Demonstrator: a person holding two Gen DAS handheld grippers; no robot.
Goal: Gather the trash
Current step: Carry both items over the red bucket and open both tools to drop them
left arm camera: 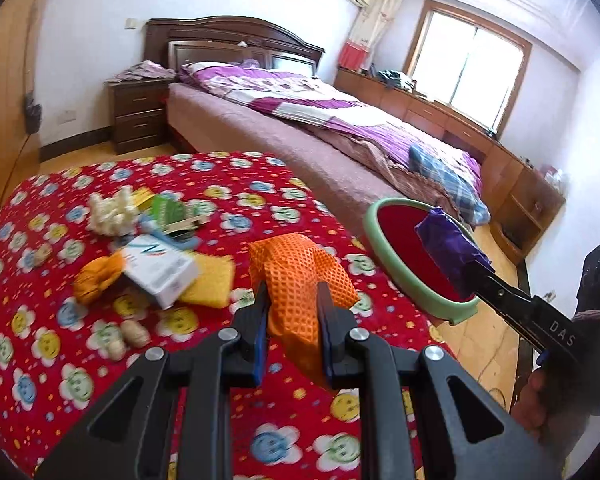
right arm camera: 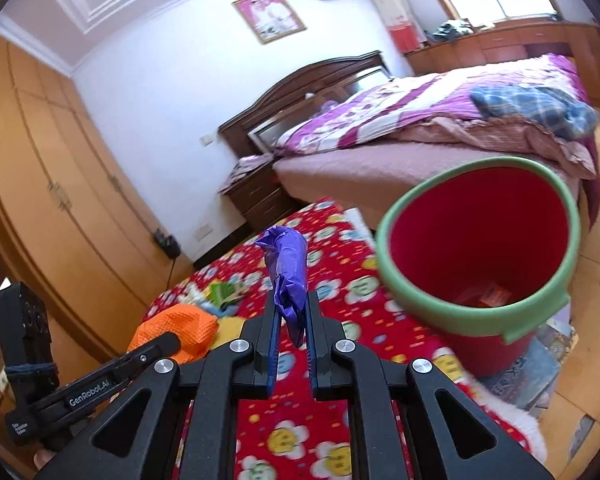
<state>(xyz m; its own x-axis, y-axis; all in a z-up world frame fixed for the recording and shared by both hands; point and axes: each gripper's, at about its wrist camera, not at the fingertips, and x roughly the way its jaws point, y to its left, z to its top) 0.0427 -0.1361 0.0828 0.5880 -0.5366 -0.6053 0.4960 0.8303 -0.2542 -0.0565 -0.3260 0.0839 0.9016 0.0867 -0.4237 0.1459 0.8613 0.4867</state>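
Two pieces of trash are in the air at once, and that is where the risk sits. From the left wrist view, the left gripper (left arm camera: 292, 320) is clamped on a crumpled orange mesh wrapper (left arm camera: 300, 276), its blue-padded fingers (left arm camera: 260, 340) pressing in from both sides. The mesh is soft and springy — I judge it could creep out of the pinch if the hand swings fast. Beyond it, the right gripper (left arm camera: 466, 276) reaches over the red bucket with the pale green rim (left arm camera: 370, 220), holding a wad of purple plastic film (left arm camera: 448, 248). More trash lies on the red flower-print blanket (left arm camera: 40, 320): a white and grey cardboard box (left arm camera: 160, 272), a yellow sponge (left arm camera: 212, 280) and a white crumpled lump (left arm camera: 112, 212), among others.

From the right wrist view, the right gripper (right arm camera: 292, 316) is closed on the purple film (right arm camera: 288, 272), which stands up between the jaws. The bucket's rim (right arm camera: 384, 240) is just beside it to the right; something orange already lies at the bottom. The film looks light and clingy, so on release it may stick to a pad or drift and land on the blanket (right arm camera: 300, 420) short of the rim. The left gripper (right arm camera: 168, 344) with its orange mesh (right arm camera: 176, 328) is near on the left — both hands heading for one opening could bump, or tip the bucket, which seems to rest near the blanket's edge.
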